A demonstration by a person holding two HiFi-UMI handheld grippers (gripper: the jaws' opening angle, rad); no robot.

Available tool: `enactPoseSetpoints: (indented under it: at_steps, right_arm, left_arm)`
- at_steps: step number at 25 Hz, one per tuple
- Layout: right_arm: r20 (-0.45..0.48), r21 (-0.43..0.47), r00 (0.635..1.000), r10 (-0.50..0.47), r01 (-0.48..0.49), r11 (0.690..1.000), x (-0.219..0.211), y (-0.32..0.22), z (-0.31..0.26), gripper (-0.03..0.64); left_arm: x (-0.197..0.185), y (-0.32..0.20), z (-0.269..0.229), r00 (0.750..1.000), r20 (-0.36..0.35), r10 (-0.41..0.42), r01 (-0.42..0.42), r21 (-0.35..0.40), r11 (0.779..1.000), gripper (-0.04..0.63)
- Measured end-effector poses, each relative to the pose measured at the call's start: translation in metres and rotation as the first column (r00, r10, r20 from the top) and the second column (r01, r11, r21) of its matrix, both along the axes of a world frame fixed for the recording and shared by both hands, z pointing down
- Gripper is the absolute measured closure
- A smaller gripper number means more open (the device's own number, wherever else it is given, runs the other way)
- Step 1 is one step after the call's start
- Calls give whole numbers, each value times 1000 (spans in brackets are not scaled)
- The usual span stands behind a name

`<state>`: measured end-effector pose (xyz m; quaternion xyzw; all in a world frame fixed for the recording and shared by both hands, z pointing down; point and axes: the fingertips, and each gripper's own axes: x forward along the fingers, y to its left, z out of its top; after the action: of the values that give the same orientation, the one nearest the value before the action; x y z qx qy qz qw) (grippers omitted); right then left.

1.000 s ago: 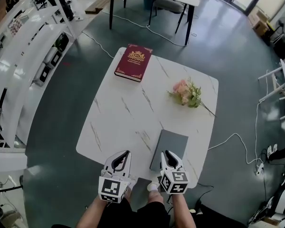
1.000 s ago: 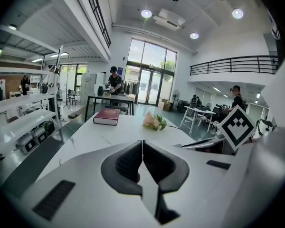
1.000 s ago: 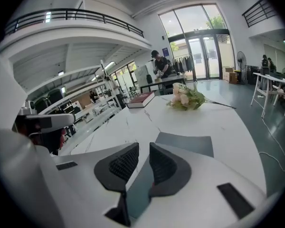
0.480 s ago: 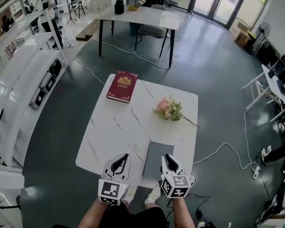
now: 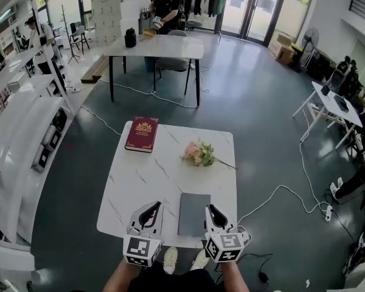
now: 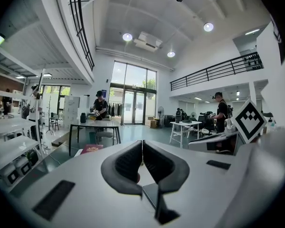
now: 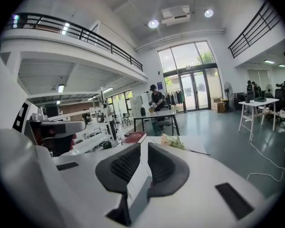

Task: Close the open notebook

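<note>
The closed grey notebook is left flat near the front edge of the surface, unmoved, while both grippers are raised higher than a second ago. On the left gripper the jaws are pressed together, empty; on the right gripper they have just been closing and are kept slightly apart, empty

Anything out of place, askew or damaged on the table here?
Nothing spilled or damaged. The grey notebook lies closed and flat near the table's front edge, the red book at the far left corner, the flowers loose on top. Oddly, no notebook is open.
</note>
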<state>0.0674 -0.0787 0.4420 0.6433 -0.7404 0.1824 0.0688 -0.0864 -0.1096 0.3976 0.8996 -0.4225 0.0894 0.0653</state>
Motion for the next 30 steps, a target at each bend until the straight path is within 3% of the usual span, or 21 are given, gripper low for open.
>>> enactPoseSetpoints:
  at_steps: [7, 16, 30]
  right_arm:
    - [-51, 85, 996, 74, -70, 994, 13, 35, -31, 577]
    - [-78, 129, 987, 144, -133, 983, 19, 80, -46, 600]
    - [-92, 156, 982, 168, -152, 976, 16, 103, -48, 600]
  left_arm:
    - [11, 20, -20, 998, 3, 69, -69, 46, 997, 571]
    - [15, 51, -29, 991, 11, 134, -135, 64, 989, 571]
    - [10, 70, -27, 988, 22, 151, -152, 53, 987, 571]
